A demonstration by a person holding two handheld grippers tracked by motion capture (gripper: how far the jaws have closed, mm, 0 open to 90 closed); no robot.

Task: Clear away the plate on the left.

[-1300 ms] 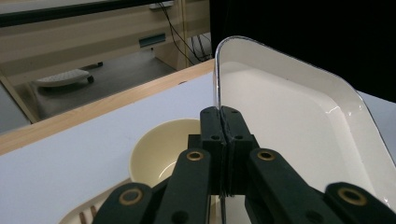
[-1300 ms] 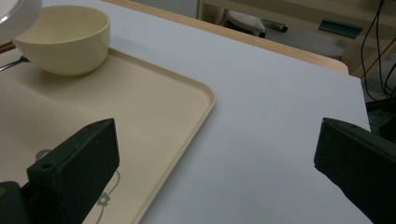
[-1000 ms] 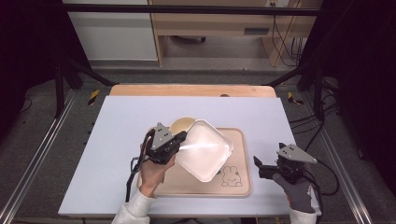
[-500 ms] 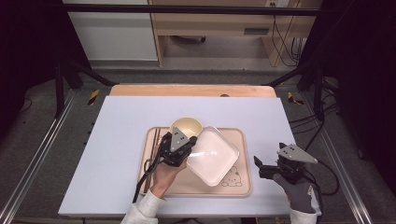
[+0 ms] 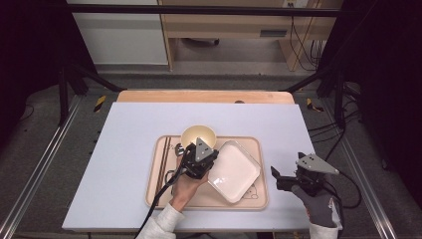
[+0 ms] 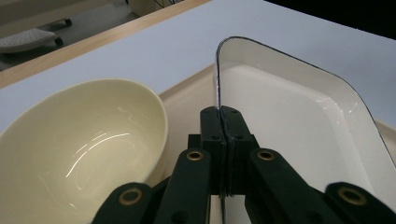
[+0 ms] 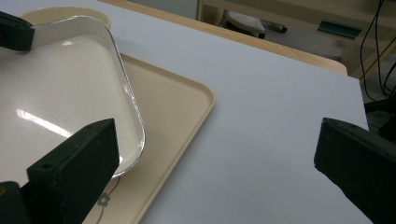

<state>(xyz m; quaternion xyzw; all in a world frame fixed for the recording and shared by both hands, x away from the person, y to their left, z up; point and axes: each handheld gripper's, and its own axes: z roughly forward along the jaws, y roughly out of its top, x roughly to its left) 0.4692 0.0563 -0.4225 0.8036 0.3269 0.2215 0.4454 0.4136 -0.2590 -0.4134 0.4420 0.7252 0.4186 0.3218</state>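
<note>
On the left of the tan tray (image 5: 157, 191) lay a pair of chopsticks (image 5: 162, 164), and I wanted them left undisturbed, so I kept my wrist off that side. Next along sat the cream bowl (image 5: 198, 135), at the tray's far edge, just beside my left tongs (image 5: 199, 168). Those tongs were pressed together on the rim of the white square plate (image 5: 235, 172); in the left gripper view the black pads (image 6: 211, 128) met with only the thin dark-edged rim (image 6: 216, 70) between them, so the pinch was narrow and right on the lip.

The plate was over the middle and right of the tray, its held edge raised and tilted beside the bowl; whether the far corner already touched the tray, I could not tell. To do this well, I judged that I should lower the held edge slowly and keep it clear of the bowl's wall, since the two were close. A pinch so small could let the plate pivot or slip, so I thought it best to keep the squeeze firm until the plate lay flat, then spread the pads and draw them back along the rim rather than upward.

Farther right, my right tongs (image 5: 287, 180) hung spread wide and holding nothing, above the white counter (image 5: 119, 149) just past the tray's right edge. In the right gripper view the plate's near corner (image 7: 133, 135) was close to their left pad, ready to steady it if it rocked.
</note>
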